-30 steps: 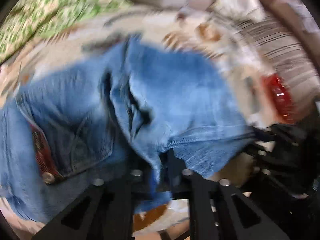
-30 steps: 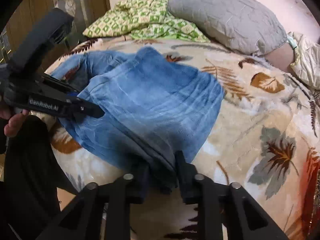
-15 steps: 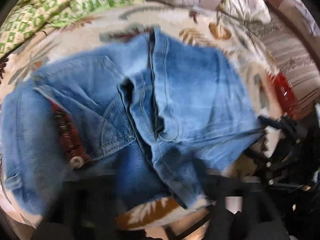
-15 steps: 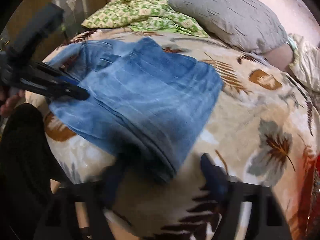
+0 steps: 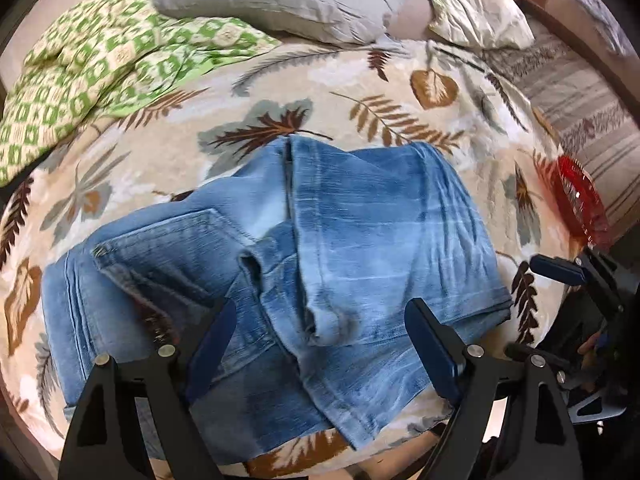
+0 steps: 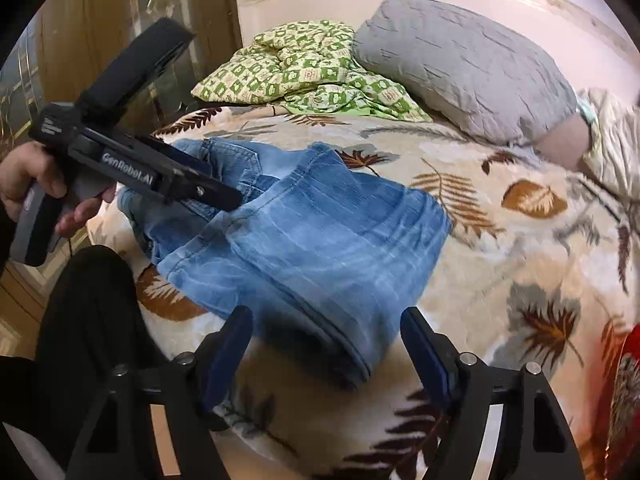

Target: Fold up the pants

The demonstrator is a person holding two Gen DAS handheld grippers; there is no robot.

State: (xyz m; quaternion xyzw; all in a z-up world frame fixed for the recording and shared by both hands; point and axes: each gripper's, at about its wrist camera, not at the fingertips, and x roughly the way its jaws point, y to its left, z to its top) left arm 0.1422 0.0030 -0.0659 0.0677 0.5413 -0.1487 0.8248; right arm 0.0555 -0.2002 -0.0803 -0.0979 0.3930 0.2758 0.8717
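Blue jeans (image 5: 340, 248) lie folded in a compact stack on the leaf-patterned blanket (image 5: 360, 92), near the bed's front edge. They also show in the right wrist view (image 6: 320, 232). My left gripper (image 5: 324, 344) is open and empty, its jaws spread wide just above the near edge of the jeans. My right gripper (image 6: 326, 344) is open and empty, hovering over the folded corner of the jeans. The left gripper's body (image 6: 132, 160) shows in the right wrist view above the waistband side. The right gripper's tip (image 5: 560, 272) shows at the right of the left wrist view.
A grey pillow (image 6: 460, 60) and a green checked quilt (image 6: 304, 68) lie at the head of the bed. A red object (image 5: 580, 200) sits at the right edge. A cream cushion (image 5: 472, 16) lies at the far right. A wooden wardrobe (image 6: 100, 20) stands left of the bed.
Both grippers were shut on the jeans' edges a second ago. They have let go, opened wide and drawn back. The jeans now lie flat and folded on the blanket.
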